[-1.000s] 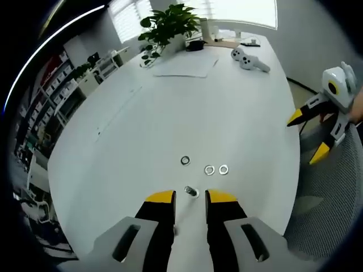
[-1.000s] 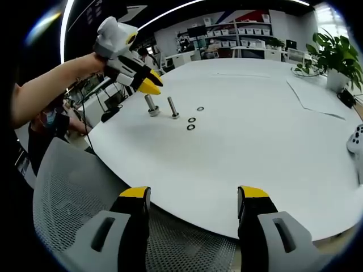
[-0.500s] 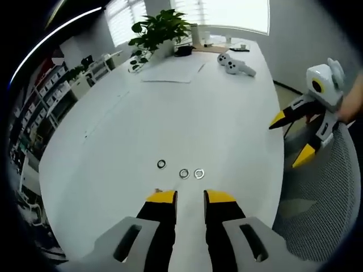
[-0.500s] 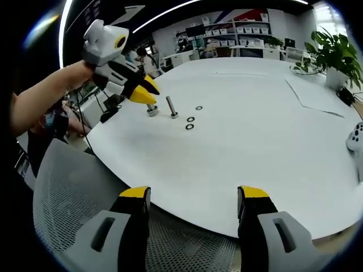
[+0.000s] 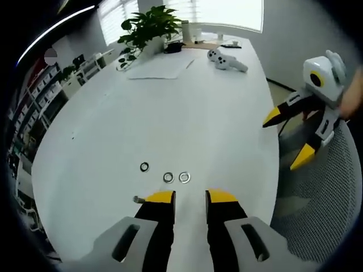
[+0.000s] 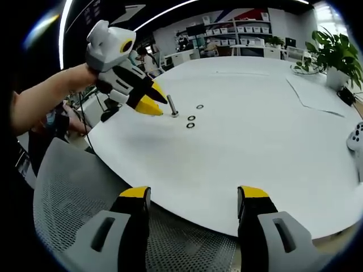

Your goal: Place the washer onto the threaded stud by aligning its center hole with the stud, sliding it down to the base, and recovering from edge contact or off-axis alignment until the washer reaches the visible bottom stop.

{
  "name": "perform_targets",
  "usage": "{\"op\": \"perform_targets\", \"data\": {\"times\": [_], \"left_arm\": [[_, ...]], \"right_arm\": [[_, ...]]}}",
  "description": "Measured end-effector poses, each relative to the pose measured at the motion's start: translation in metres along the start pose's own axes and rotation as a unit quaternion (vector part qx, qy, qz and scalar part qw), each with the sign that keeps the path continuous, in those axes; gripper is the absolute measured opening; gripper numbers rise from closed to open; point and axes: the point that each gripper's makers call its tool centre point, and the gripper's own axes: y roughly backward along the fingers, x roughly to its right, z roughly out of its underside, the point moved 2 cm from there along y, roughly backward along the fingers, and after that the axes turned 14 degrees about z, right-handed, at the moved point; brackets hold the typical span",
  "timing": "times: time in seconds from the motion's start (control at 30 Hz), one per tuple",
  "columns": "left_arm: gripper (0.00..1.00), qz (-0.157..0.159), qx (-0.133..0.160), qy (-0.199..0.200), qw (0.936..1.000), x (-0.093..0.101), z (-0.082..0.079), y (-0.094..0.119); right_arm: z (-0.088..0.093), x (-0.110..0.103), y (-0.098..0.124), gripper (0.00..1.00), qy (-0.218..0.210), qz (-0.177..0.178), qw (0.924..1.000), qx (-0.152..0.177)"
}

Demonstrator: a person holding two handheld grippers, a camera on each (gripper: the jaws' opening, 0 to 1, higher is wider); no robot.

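Left gripper view: three washers [image 5: 168,177] (small, flat)

- Table [image 5: 187,107]: plain white.
- Gripper [image 5: 190,196]: yellow tips, black jaws, grey body.
- Washers [image 5: 176,178]: two silver; a third [image 5: 144,166] darker.
- Plant [image 5: 148,22]: green leaves.
- Chair [image 6: 85,198]: grey mesh.
- Stud [image 6: 172,106]: silver-grey.
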Motion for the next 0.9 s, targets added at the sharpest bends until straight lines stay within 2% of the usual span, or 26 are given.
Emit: {"op": "perform_targets", "data": {"times": [0.27,0.37,0.57,0.9], "left_arm": [[0.19,0.008,-0.008,0.01,0.9999,0.0,0.001,-0.013],[0.2,0.021,-0.018,-0.008,0.9996,0.005,0.003,-0.021],[0.2,0.024,-0.038,0.002,0.999,-0.002,0.009,-0.033],[0.22,0.027,-0.048,-0.01,0.9984,-0.01,0.004,-0.053]], "right_arm": [[0.001,-0.003,0.0,0.65,0.009,-0.01,0.9999,-0.004],[0.001,-0.003,0.0,0.65,0.006,-0.011,0.9999,-0.002],[0.0,-0.005,0.0,0.65,0.011,-0.017,0.9998,0.0],[-0.002,-0.006,0.001,0.63,0.012,-0.022,0.9997,0.008]]}}
